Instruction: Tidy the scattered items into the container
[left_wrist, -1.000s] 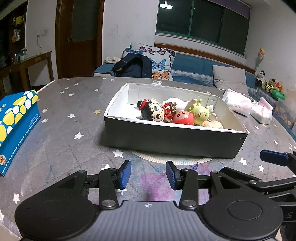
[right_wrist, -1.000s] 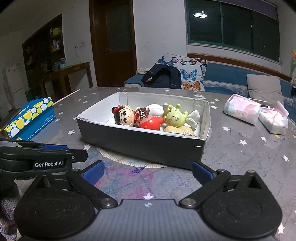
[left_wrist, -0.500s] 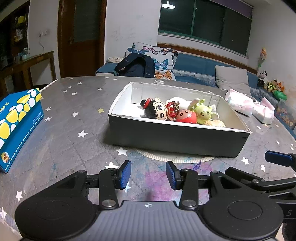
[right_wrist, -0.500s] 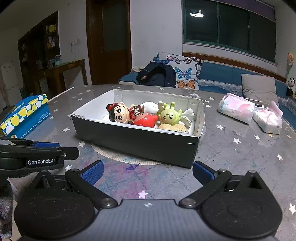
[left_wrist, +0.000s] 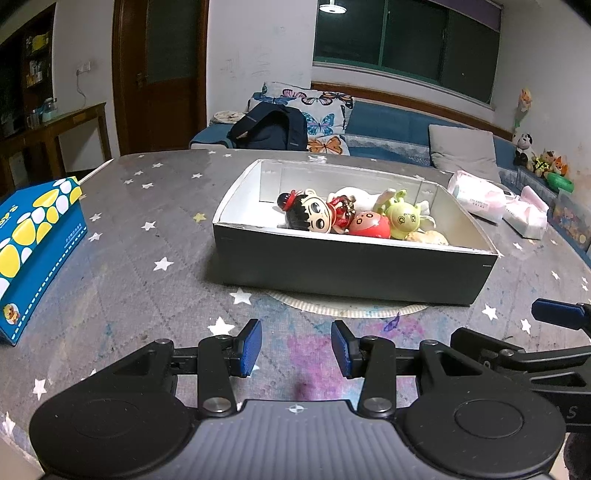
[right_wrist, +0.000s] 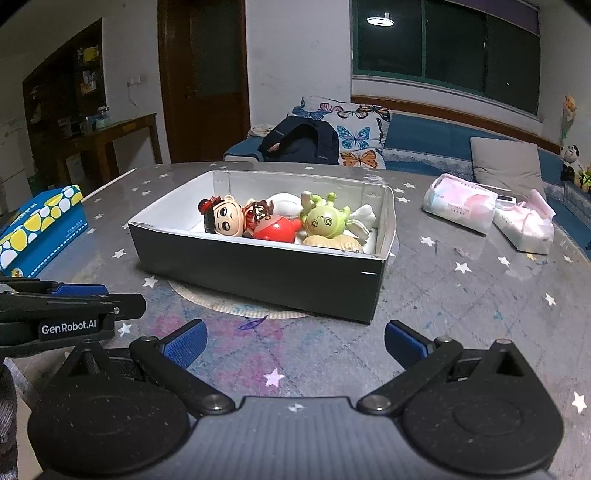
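Resting: box (left_wrist: 351, 266) | star-print tablecloth (left_wrist: 147, 280) | sofa (left_wrist: 399, 125) behind

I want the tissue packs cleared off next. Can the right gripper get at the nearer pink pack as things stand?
Probably yes. The right gripper is open and empty, and the pink pack lies on bare table right of the box, with nothing between them.
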